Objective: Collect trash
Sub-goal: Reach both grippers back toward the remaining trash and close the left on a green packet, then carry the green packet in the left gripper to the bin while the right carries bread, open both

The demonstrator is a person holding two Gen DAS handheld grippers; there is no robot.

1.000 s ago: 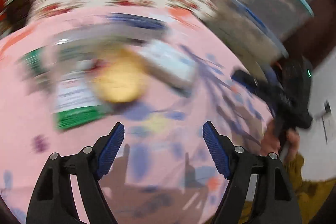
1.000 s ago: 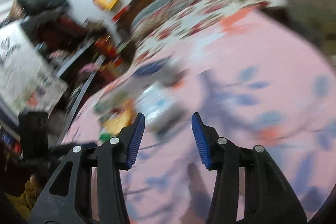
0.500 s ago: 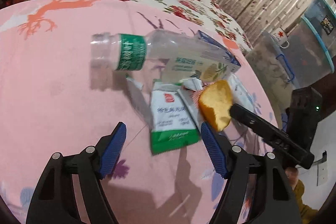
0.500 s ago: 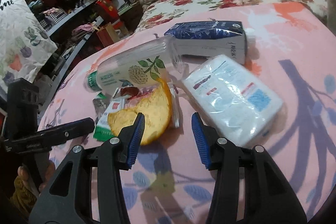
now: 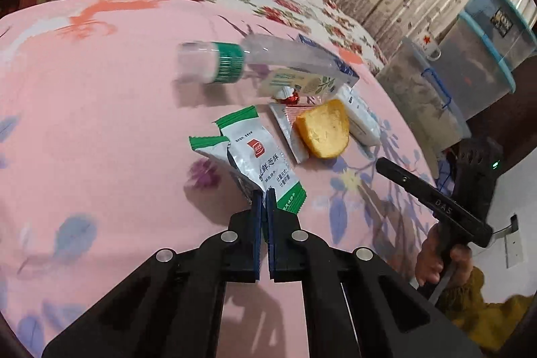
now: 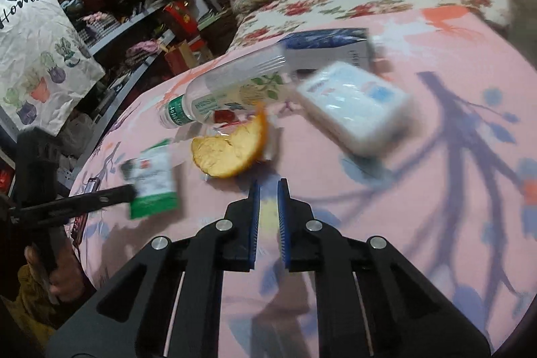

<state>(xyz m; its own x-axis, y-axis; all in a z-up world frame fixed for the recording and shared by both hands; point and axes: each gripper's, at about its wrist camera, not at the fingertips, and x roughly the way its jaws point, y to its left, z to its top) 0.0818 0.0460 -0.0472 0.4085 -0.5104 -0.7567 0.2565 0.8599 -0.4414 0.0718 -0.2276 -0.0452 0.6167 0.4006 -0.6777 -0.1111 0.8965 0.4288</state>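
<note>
**Left jaws grab a wrapper**

The green-and-white wrapper [image 5: 260, 161] lies on the pink counter [image 5: 100, 123], beside the orange peel [image 5: 322, 128]. The left gripper [image 5: 263, 197], wide open a moment ago, now pinches its corner, so pickup can start. The right gripper [image 6: 267, 190] has closed on nothing. The bottle [image 5: 235, 62] looks blurry, maybe empty.

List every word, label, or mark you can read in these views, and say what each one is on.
"Home", with a heart above it: white plant-print bag, far left of the right wrist view.
"DAS": side of the right claw.
Chinese print and a red logo on the green-and-white wrapper: too small to read surely.
Plastic bottle, blue carton, tissue pack: print blurred, unreadable.
</note>
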